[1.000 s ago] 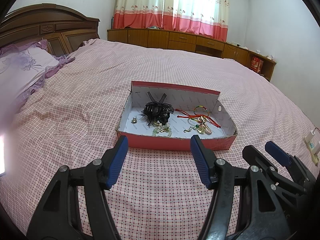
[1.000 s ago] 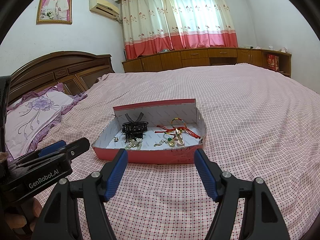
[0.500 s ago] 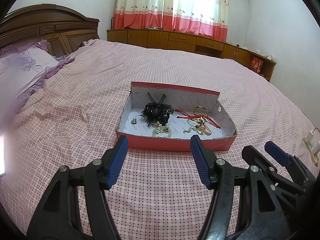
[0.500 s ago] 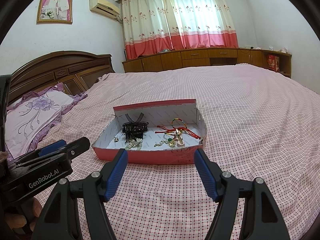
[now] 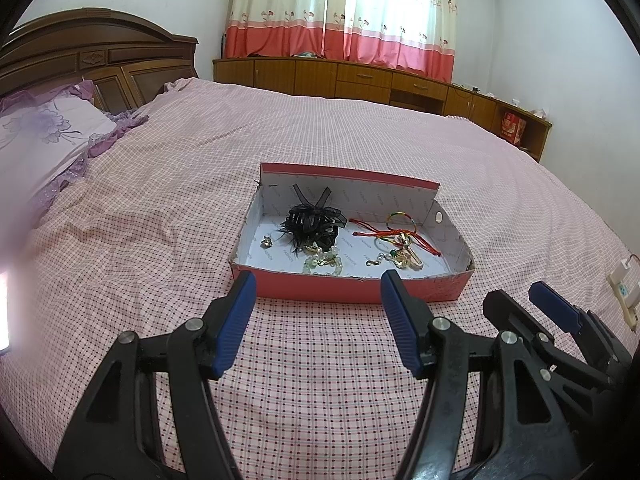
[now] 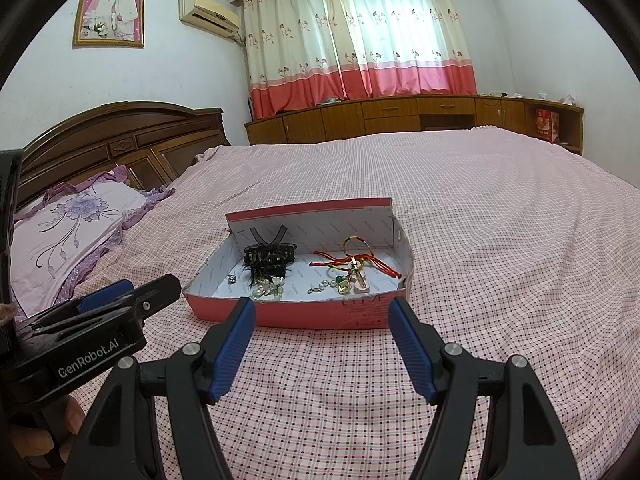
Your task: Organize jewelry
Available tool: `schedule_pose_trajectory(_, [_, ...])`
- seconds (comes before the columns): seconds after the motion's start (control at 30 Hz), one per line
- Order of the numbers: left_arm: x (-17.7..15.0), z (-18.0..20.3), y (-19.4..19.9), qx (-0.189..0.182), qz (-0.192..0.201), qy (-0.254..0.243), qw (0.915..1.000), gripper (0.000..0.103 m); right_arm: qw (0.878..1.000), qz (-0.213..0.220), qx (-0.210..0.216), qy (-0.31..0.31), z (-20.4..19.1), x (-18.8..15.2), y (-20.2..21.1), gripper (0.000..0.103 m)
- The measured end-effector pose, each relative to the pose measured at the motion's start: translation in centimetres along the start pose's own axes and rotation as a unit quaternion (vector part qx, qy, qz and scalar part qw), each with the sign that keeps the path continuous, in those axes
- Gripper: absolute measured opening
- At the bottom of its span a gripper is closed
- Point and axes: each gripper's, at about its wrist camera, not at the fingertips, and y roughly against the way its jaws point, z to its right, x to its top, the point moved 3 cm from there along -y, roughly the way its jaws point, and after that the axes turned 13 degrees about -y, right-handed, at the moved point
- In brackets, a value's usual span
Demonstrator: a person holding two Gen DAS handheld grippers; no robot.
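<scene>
Pink checked bedding (image 5: 280, 360) is covering the wide bed you are facing, with a purple pillow (image 6: 72, 236) lying off to the left by the dark headboard. You are holding both grippers low over the bed, short of a shallow red box (image 5: 344, 288) sitting mid-bed, probably so its contents are staying in plain sight. Your left gripper (image 5: 316, 300) and right gripper (image 6: 322, 328) are both showing jaws spread wide apart, gripping nothing. Jewelry is lying together inside the box: a black hair clip (image 5: 312, 224), red cords with a bangle (image 5: 394, 232) to its right, pale beads (image 6: 266, 288) near the front wall. That front wall is standing between your jaws and the pieces, and the pieces are overlapping, so I judge picking out one will be fiddly.
</scene>
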Motion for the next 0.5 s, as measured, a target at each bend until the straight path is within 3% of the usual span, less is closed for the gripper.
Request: schedule_pose_trajectory(0.5, [0.01, 0.16, -0.31, -0.001, -0.002, 0.001, 1.0000, 0.056, 1.000, -0.002, 0.000, 0.000, 0.02, -0.16, -0.14, 0.071])
